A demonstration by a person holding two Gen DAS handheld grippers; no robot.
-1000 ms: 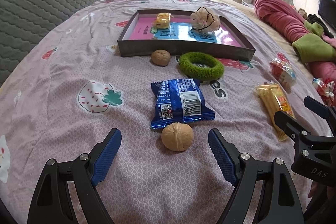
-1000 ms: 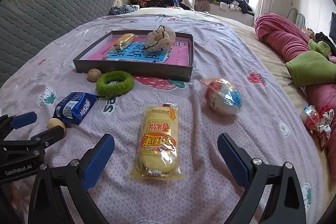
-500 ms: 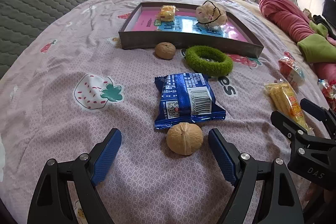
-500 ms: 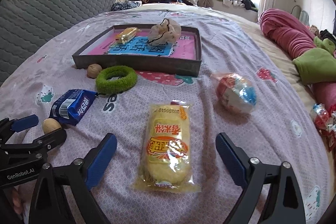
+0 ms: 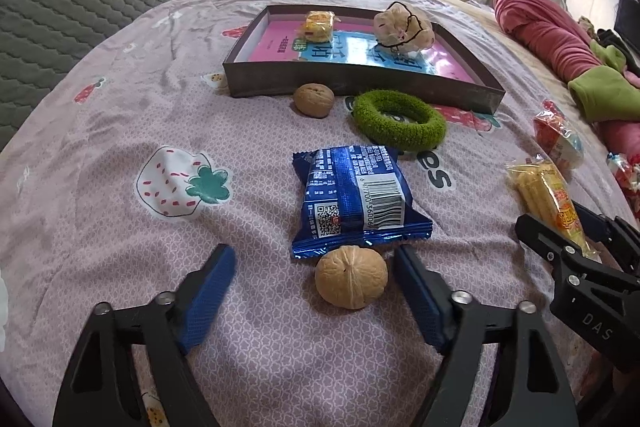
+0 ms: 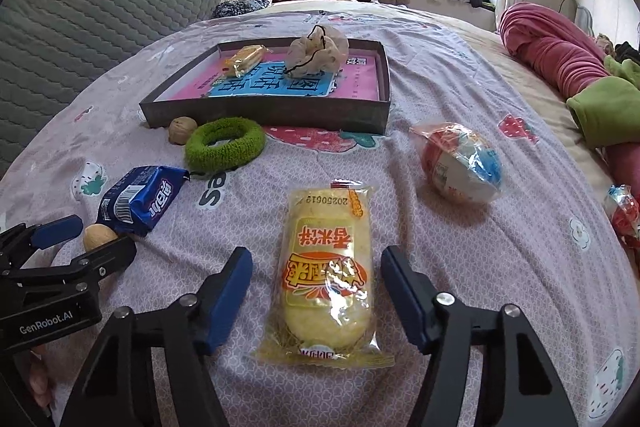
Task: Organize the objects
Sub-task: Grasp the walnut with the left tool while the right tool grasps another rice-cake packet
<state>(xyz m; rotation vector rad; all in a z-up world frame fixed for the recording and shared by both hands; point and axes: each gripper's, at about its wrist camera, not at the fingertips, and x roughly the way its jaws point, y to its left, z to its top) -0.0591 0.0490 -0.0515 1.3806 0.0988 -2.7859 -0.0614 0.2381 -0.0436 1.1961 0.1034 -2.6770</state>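
Observation:
A pale walnut [image 5: 351,281] lies on the bedspread between the fingers of my left gripper [image 5: 312,287]. Its jaws are closing; the right pad [image 5: 416,291] is almost at the shell and the left pad is well clear. A yellow rice-cake packet [image 6: 326,267] lies lengthwise inside my right gripper [image 6: 318,291], whose jaws are closing with gaps on both sides. Just beyond the walnut sits a blue snack packet [image 5: 356,199]. The dark tray [image 5: 360,83] farther back holds a small yellow snack [image 5: 318,25] and a beige scrunchie [image 5: 402,27].
A green fuzzy ring [image 5: 400,119] and a second walnut [image 5: 314,99] lie against the tray's near wall. A red-and-blue wrapped ball [image 6: 464,163] sits to the right. Pink and green bedding [image 6: 560,59] runs along the right edge; a grey headboard [image 6: 100,19] stands on the left.
The right gripper's jaws have narrowed clearly around the yellow packet. The left gripper's jaws have drawn in slightly, and the walnut now sits closer to its right finger.

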